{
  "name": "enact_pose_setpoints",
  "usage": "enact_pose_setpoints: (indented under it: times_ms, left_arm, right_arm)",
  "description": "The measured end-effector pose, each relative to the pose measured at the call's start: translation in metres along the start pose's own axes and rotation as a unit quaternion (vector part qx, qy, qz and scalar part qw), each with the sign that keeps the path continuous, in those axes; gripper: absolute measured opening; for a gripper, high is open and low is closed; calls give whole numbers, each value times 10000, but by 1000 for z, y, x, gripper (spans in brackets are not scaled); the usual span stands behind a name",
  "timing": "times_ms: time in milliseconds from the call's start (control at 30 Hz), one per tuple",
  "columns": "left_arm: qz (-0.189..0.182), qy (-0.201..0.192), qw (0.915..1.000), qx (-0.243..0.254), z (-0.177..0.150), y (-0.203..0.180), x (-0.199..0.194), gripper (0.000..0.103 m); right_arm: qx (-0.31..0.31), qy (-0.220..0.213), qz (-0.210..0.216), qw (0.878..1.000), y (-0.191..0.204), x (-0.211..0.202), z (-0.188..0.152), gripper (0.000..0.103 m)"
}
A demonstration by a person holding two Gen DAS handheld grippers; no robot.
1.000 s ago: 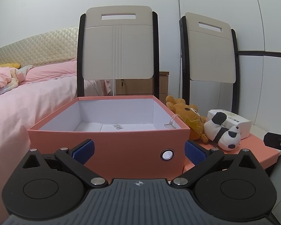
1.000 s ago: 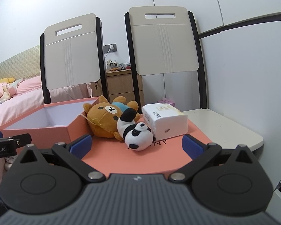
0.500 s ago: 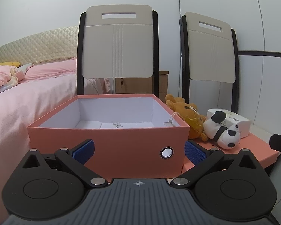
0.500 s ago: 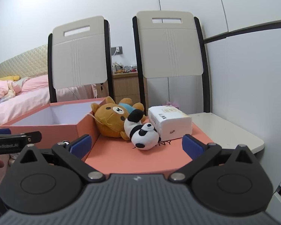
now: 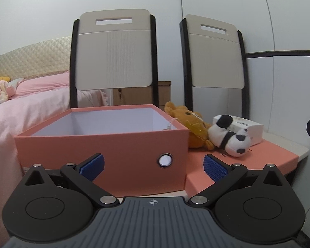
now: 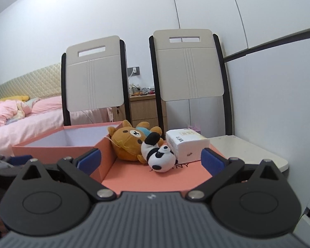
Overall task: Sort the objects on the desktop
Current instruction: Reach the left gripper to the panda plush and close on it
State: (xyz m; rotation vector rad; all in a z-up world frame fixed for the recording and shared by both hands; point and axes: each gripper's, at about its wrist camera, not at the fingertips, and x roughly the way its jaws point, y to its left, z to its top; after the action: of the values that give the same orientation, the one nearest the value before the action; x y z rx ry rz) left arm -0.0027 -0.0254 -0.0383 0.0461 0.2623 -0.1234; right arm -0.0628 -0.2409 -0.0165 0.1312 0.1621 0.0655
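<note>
An open salmon box (image 5: 105, 144) with a white inside stands on the left of the desk; it also shows in the right wrist view (image 6: 57, 150). To its right a salmon lid (image 6: 175, 177) lies flat. On the lid lie a brown bear plush (image 6: 130, 144), a panda plush (image 6: 161, 157) and a white tissue pack (image 6: 188, 146). They also show in the left wrist view: the bear (image 5: 194, 128), the panda (image 5: 229, 138), the tissue pack (image 5: 250, 128). My left gripper (image 5: 153, 167) is open and empty, close in front of the box. My right gripper (image 6: 150, 161) is open and empty, in front of the panda.
Two cream chairs with black frames (image 6: 95, 78) (image 6: 190, 66) stand behind the desk. A bed with pink bedding (image 5: 20, 103) is on the left. A wooden nightstand (image 6: 146, 107) stands behind the chairs. The white desk top (image 6: 248, 153) ends at the right.
Both grippers have dropped lower and pulled back a little, so the box, plushes and chairs sit lower in view. Their jaws stay open. The objects have not moved.
</note>
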Motion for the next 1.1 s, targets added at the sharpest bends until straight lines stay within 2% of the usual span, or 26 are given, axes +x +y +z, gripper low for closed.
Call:
enact_pose_setpoints:
  times_ms: [200, 467, 600, 700, 867, 1000, 1033, 1100]
  left_arm:
    - [-326, 14, 9995, -17, -2, -27, 12, 103]
    - [-674, -278, 9950, 684, 11, -104, 39, 103]
    - [-777, -210, 9917, 1000, 9, -141, 66, 103]
    - [-733, -55, 9901, 1199, 2, -158, 90, 103]
    - [-530, -29, 9877, 1471, -7, -175, 121, 100]
    - [-470, 109, 9887, 1418, -7, -179, 139, 94]
    - [-476, 114, 9892, 1384, -7, -178, 141, 85]
    - [-439, 114, 9898, 1348, -7, -177, 145, 74]
  right_arm:
    - [168, 134, 128, 9997, -13, -4, -3, 103]
    - [394, 151, 17, 9991, -39, -20, -1, 103]
    - [418, 166, -61, 9990, -50, -29, -1, 103]
    - [380, 199, -83, 9990, -56, -35, -3, 103]
    - [302, 327, -73, 9990, -63, -42, -9, 103]
    - [264, 442, -78, 9986, -67, -44, -13, 103]
    - [257, 465, -84, 9986, -68, -44, -14, 103]
    - [243, 508, -91, 9984, -68, -43, -15, 103]
